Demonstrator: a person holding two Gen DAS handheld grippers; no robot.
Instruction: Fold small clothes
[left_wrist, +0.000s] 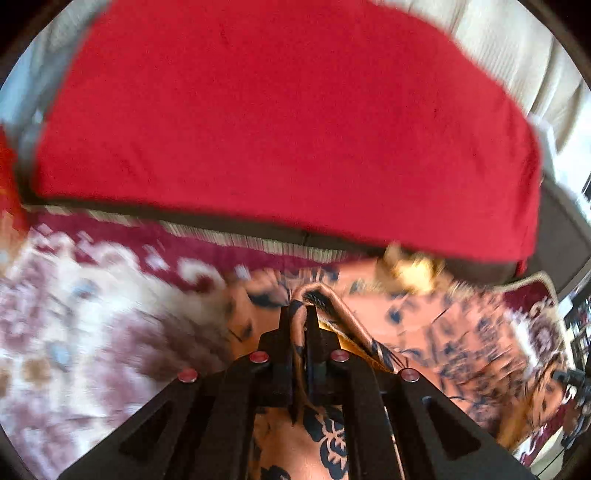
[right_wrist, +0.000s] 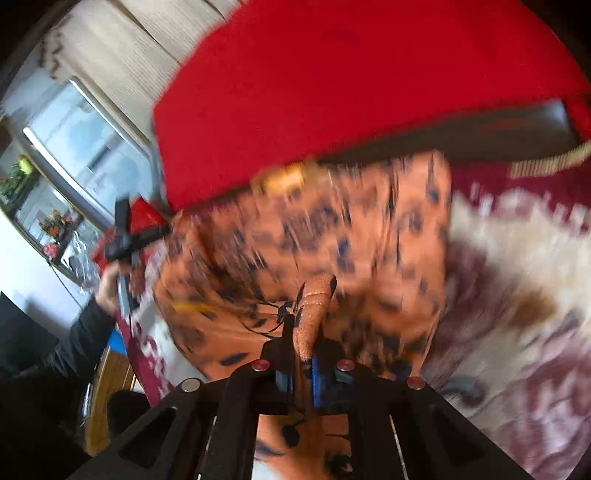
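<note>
An orange garment with a dark floral print (left_wrist: 424, 321) hangs and spreads over the patterned carpet, blurred by motion. My left gripper (left_wrist: 300, 310) is shut on a fold of its edge, with cloth pinched between the jaws. In the right wrist view the same garment (right_wrist: 332, 236) stretches ahead, and my right gripper (right_wrist: 308, 325) is shut on another bunched edge of it. The left gripper, held in a hand, also shows in the right wrist view (right_wrist: 125, 236) at the garment's far left corner.
A sofa under a red cover (left_wrist: 277, 118) fills the space ahead, also in the right wrist view (right_wrist: 351, 81). A maroon and cream carpet (left_wrist: 81, 325) lies below. A window (right_wrist: 74, 155) and plants stand at the left.
</note>
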